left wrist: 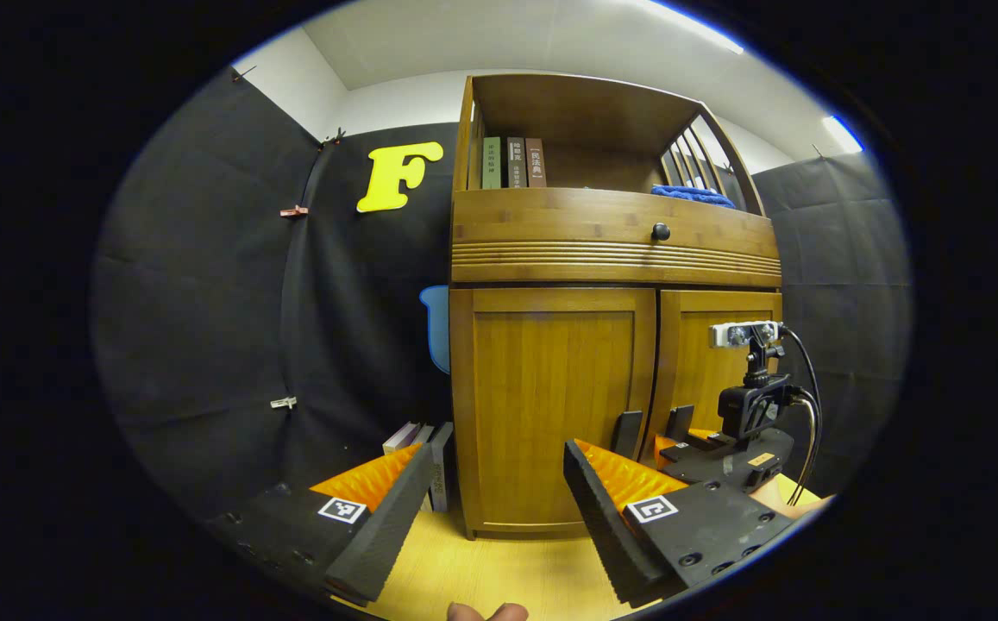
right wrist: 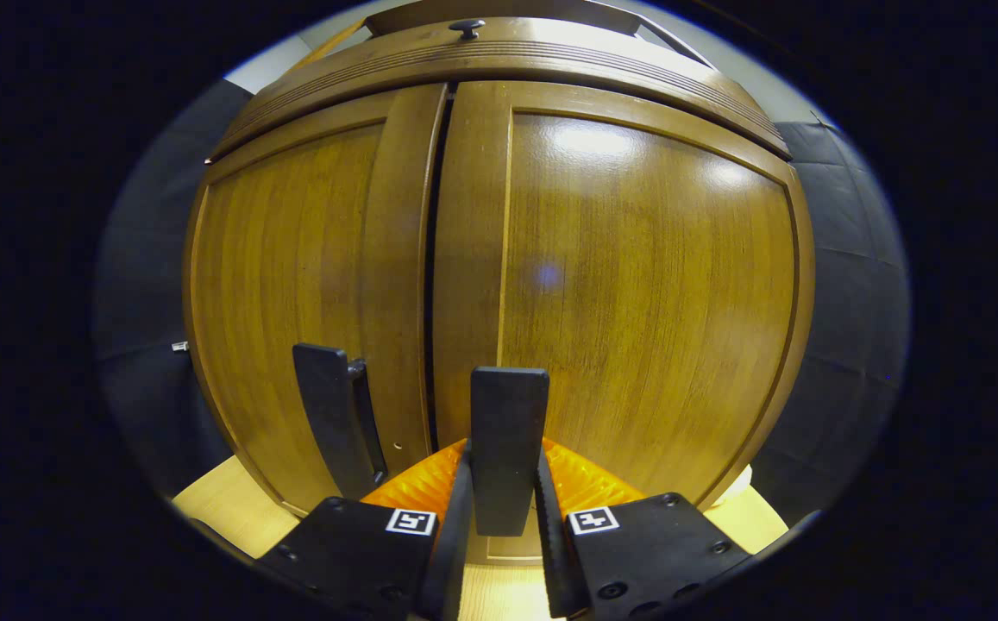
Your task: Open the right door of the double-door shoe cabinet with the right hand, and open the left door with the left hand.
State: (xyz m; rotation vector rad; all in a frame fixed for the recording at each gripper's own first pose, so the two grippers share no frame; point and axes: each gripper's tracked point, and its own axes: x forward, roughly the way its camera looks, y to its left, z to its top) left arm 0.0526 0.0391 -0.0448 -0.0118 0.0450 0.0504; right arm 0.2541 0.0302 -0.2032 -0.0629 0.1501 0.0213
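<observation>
Right door handle [right wrist: 507, 440] clamped, right gripper [right wrist: 503, 517]

Right tongs [right wrist: 503, 517] clamped (both fingers pressing), left tongs [left wrist: 490, 509] agape.

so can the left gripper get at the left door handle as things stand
Probably yes. The left gripper sits back from the cabinet, jaws open, nothing between it and the left door handle. The right gripper is shut on the right door handle beside it, so clearance looks tight.
</observation>
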